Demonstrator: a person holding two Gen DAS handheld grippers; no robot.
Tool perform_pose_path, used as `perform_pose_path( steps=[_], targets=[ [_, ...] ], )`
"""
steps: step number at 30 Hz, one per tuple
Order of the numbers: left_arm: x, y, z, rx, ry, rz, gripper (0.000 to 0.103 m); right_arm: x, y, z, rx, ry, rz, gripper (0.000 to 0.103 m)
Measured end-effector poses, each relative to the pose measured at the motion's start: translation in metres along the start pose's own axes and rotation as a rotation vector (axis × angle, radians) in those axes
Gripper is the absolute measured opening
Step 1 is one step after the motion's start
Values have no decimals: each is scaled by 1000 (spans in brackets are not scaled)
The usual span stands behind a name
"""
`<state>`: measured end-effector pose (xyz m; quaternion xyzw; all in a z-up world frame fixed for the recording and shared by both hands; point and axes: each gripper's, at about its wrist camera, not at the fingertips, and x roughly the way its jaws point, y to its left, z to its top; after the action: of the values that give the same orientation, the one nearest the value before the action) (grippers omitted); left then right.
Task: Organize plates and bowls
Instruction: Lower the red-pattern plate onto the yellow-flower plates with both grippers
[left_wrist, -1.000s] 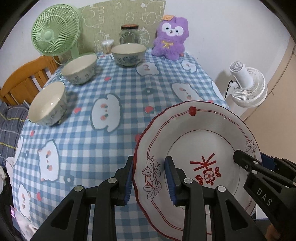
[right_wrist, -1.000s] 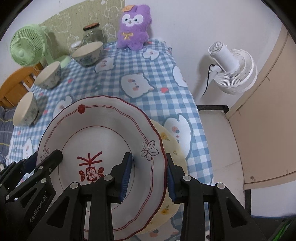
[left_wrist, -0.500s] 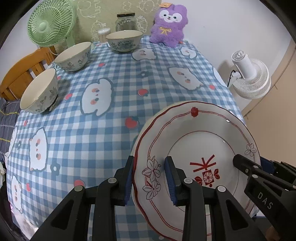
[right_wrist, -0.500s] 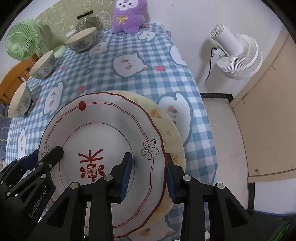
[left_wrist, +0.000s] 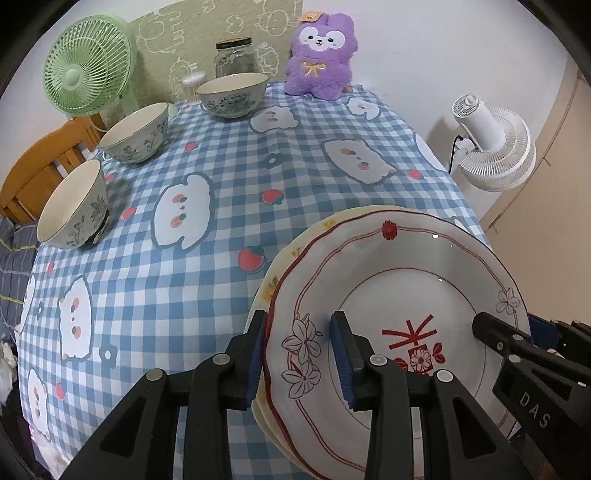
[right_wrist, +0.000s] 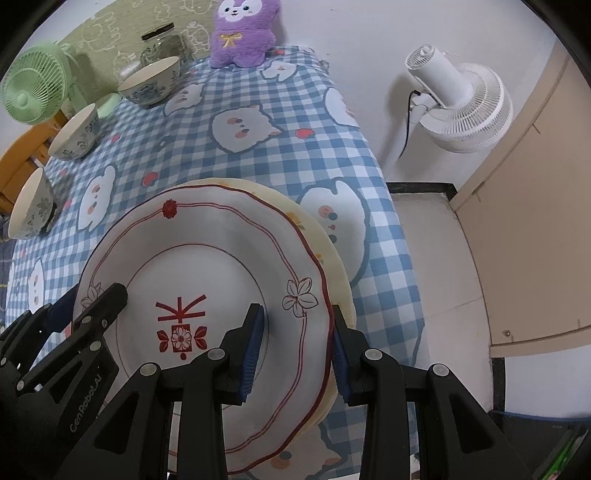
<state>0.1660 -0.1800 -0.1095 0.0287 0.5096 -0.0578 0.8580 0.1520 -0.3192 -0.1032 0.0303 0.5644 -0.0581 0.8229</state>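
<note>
A white plate with red line pattern (left_wrist: 399, 295) (right_wrist: 214, 266) is held by both grippers over a pale yellow plate (left_wrist: 325, 225) (right_wrist: 325, 243) at the near right of the table. My left gripper (left_wrist: 299, 354) is shut on its left rim; my right gripper (right_wrist: 295, 339) is shut on its right rim. The red plate sits just above or on the yellow one; I cannot tell if they touch. Three bowls stand along the left: near (left_wrist: 70, 206), middle (left_wrist: 135, 133), far (left_wrist: 232, 94).
The blue checked tablecloth (left_wrist: 207, 236) covers the table. A green fan (left_wrist: 86, 72), a glass jar (left_wrist: 234, 55) and a purple plush toy (left_wrist: 319, 61) stand at the back. A white floor fan (right_wrist: 458, 99) stands off the right edge. A wooden chair (left_wrist: 40, 166) is at the left.
Both grippers have moved the red-patterned plate down and forward over the yellow plate, which now shows beneath its far and side rims. The bowls have not moved.
</note>
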Motion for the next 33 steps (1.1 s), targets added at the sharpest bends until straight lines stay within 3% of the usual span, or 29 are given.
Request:
perform_pose_path(
  steps=[9, 16, 26, 33],
  targets=[
    [4, -9, 1, 47, -15, 35, 33, 2, 4, -2, -26, -9, -74, 38],
    [7, -17, 0, 86, -35, 87, 34, 4, 4, 1, -20, -11, -73, 38],
    [12, -29, -3, 112, -55, 123, 56, 6, 3, 5, -23, -18, -54, 38],
    [10, -19, 2, 40, 0, 67, 68, 3, -3, 13, -5, -10, 18, 43]
  ],
)
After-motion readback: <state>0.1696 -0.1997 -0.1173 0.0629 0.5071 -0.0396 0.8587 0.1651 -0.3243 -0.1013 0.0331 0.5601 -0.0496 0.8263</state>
